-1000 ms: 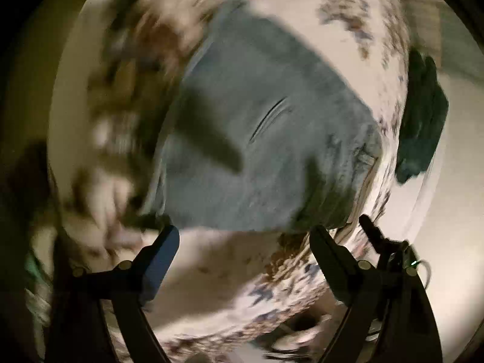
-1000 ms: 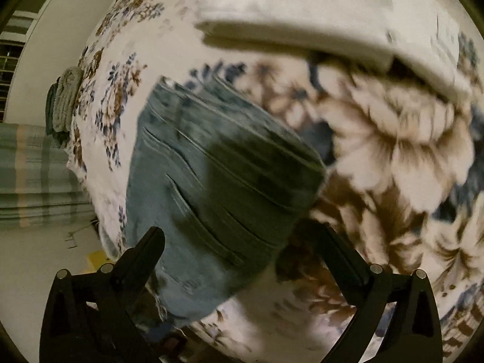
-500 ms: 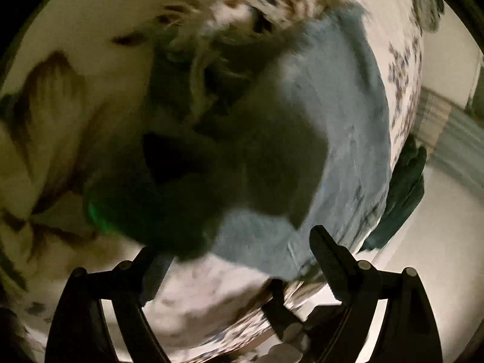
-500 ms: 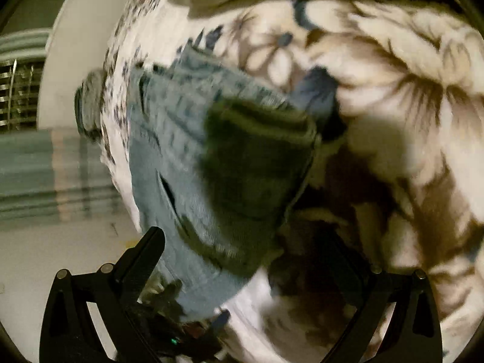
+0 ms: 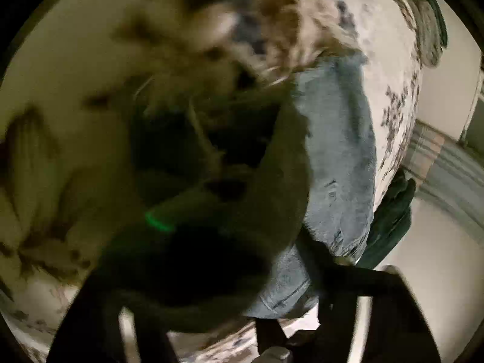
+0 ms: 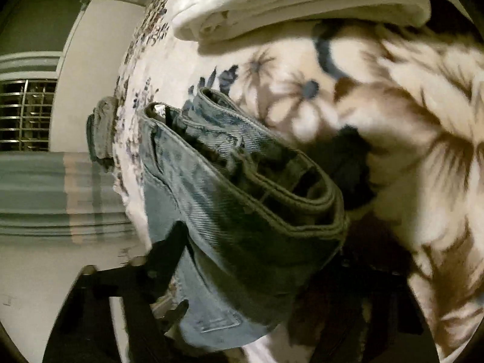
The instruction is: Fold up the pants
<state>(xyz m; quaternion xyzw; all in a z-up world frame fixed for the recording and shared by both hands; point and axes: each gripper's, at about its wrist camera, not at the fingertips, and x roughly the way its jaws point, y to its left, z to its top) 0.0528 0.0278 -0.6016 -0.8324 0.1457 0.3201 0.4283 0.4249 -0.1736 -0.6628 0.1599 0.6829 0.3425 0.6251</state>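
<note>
The light blue jeans lie folded in several layers on the floral bedspread, near its edge. In the right wrist view the waistband end rises between my right gripper's fingers, which stand on either side of the stack; the right finger is lost in shadow. In the left wrist view the jeans run up the right side. My left gripper is blurred and dark, its fingers either side of the denim edge. The grip is unclear for both.
A folded white cloth lies at the far side of the bed. A dark green garment hangs off the bed's edge, over pale floor. A striped curtain and a window grille are beyond.
Both grippers have come down close onto the folded jeans. The waistband end now stands raised between the right fingers. The left view swung and blurred.
</note>
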